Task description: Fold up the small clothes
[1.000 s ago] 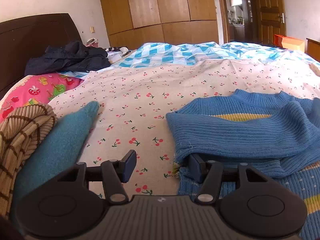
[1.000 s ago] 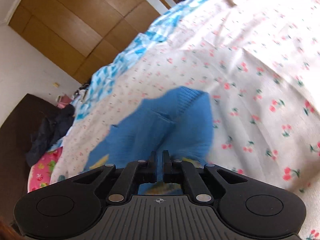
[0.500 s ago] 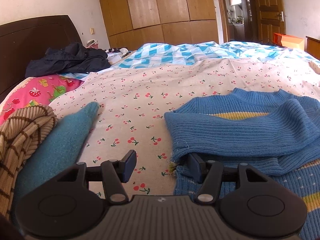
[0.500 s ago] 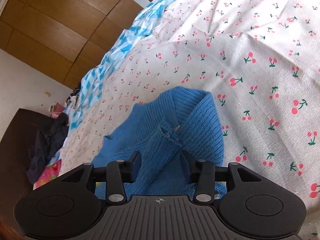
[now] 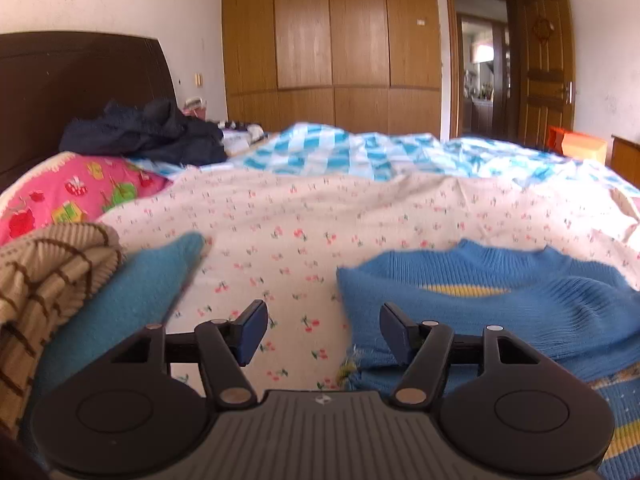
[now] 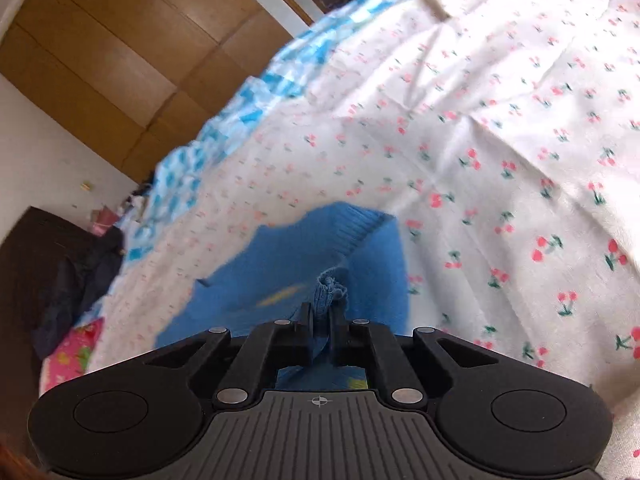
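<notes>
Evidently a fold is underway on the blue sweater (image 5: 500,296), which is lying flat on the cherry-print sheet (image 5: 304,216) with one sleeve already lying across its chest. The right gripper (image 6: 319,322) is pinching a bunched tuft of the knit between its pressed-together jaws, the rest of the sweater spreading ahead of the jaws and to their left. The left gripper (image 5: 323,330) is holding its jaws spread wide and gripping nothing; the sweater's near edge is lying against the right-hand jaw, bare sheet between the two. I judge the next move calls for the right gripper carrying its pinch across the body while the left is closing on that near edge. The right is pitching steeply down and rolling sideways; the left is sitting low and level. A teal garment (image 5: 132,300) is lying left of the left jaws.
</notes>
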